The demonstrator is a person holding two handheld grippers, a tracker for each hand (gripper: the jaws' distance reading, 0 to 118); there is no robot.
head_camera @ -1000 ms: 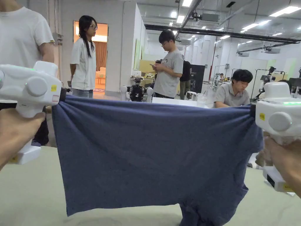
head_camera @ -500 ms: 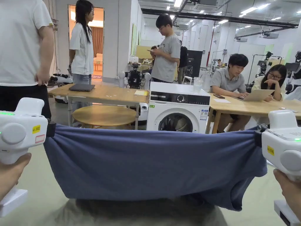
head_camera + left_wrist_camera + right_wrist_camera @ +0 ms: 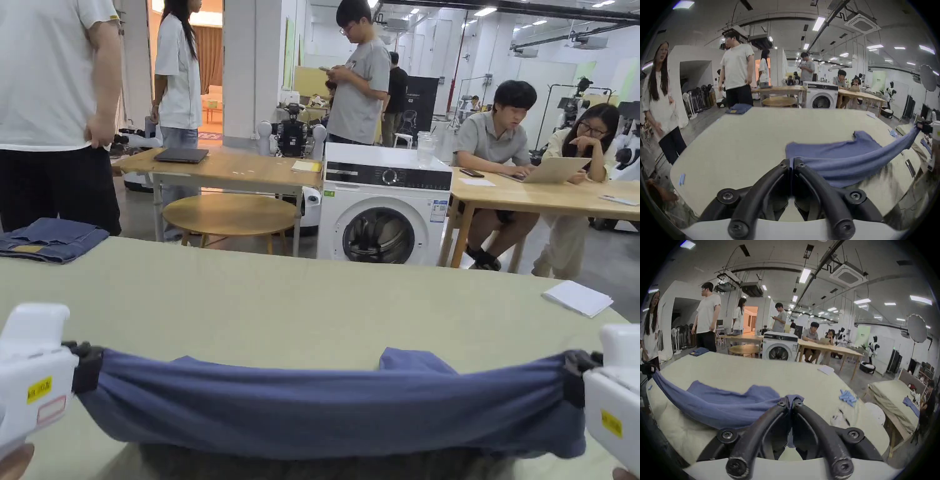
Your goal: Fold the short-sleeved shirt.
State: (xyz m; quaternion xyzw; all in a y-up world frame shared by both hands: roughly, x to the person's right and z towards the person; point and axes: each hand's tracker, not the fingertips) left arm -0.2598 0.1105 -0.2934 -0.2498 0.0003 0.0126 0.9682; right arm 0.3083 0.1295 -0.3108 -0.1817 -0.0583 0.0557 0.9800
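The blue short-sleeved shirt (image 3: 325,406) hangs stretched between my two grippers just above the near edge of the pale green table (image 3: 281,300). Its far part, with a sleeve (image 3: 415,361), lies flat on the table top. My left gripper (image 3: 84,369) is shut on the shirt's left corner, its black jaws pressed together on the cloth (image 3: 791,161). My right gripper (image 3: 572,375) is shut on the right corner, where bunched fabric pokes out between the jaws (image 3: 791,400). The shirt (image 3: 843,155) sags a little in the middle (image 3: 718,404).
Folded blue jeans (image 3: 50,239) lie at the table's far left corner and a white paper (image 3: 576,297) at the far right. Blue clips (image 3: 847,397) lie on the right side. Beyond stand a washing machine (image 3: 381,212), wooden tables and several people.
Both grippers have come down from chest height to just above the table with the shirt held taut. The shirt's lower part now lies on the table instead of hanging.
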